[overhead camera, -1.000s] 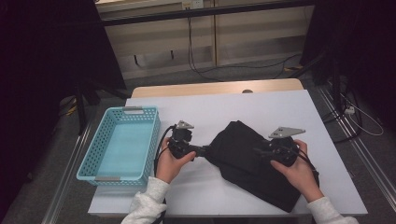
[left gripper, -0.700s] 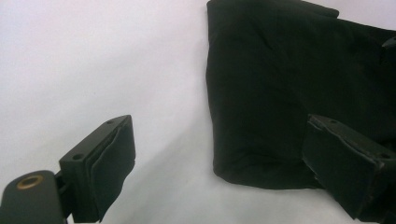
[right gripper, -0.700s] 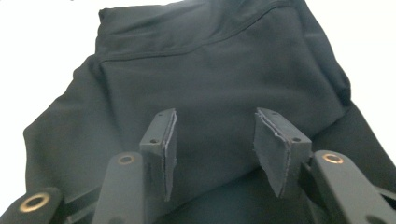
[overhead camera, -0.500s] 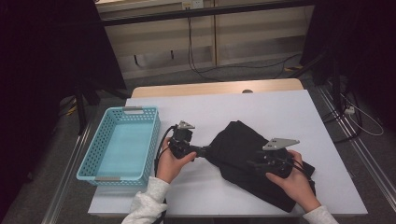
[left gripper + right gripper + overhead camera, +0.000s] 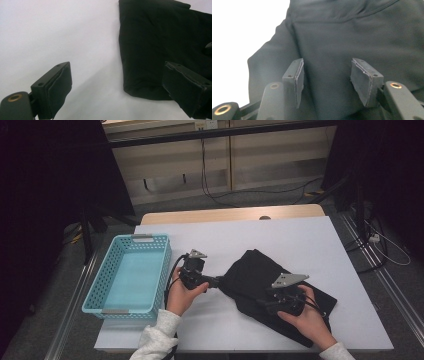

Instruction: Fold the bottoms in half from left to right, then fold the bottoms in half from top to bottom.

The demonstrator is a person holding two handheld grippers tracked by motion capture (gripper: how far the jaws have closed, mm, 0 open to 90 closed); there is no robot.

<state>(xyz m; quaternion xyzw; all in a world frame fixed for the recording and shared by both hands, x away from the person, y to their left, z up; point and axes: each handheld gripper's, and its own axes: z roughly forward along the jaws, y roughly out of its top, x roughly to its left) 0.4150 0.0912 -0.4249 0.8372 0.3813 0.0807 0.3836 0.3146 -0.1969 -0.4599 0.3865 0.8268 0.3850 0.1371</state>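
A black folded garment point(image 5: 260, 280) lies on the white table point(image 5: 300, 240), right of centre. My left gripper point(image 5: 219, 281) sits at the garment's left edge, open wide; in the left gripper view the cloth's corner point(image 5: 150, 62) lies between the jaws toward the right one. My right gripper point(image 5: 265, 304) hovers over the garment's near part, open, with nothing pinched; in the right gripper view the dark cloth point(image 5: 352, 37) spreads beyond its pads point(image 5: 297, 77).
A light blue plastic basket point(image 5: 131, 272) stands at the table's left edge, with nothing in it. Bare white tabletop lies behind the garment and in front of the left hand. Cables run across the floor beyond the table.
My right gripper has moved left and toward the near edge, from the garment's right side onto its near middle. The left gripper has stayed at the garment's left edge.
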